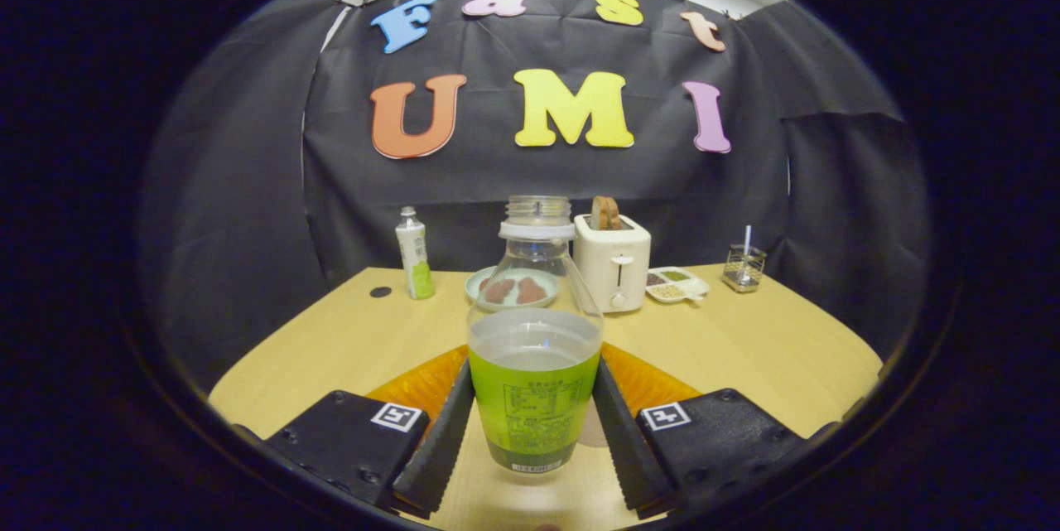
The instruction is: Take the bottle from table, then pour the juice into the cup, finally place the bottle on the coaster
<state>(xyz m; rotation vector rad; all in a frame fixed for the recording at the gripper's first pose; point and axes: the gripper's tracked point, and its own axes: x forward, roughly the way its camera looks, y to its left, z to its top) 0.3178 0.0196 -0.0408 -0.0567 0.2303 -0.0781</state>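
Observation:
A clear bottle (534, 365) with a green label stands upright between my fingers, its cap off and liquid reaching just above the label. My gripper (534, 367) is shut on the bottle, with one finger (443, 440) on its left side and the other on its right. An orange coaster (414, 386) lies on the wooden table (770, 349), showing on both sides of the bottle just behind the fingers. The bottle's base is nearer to me than the coaster's orange part; I cannot tell whether it rests on anything.
Along the table's far edge stand a small white and green bottle (414, 253), a plate (513, 289) with reddish food, a cream toaster (613, 266) holding bread, a divided snack dish (677, 284) and a glass holder (743, 267) with a straw.

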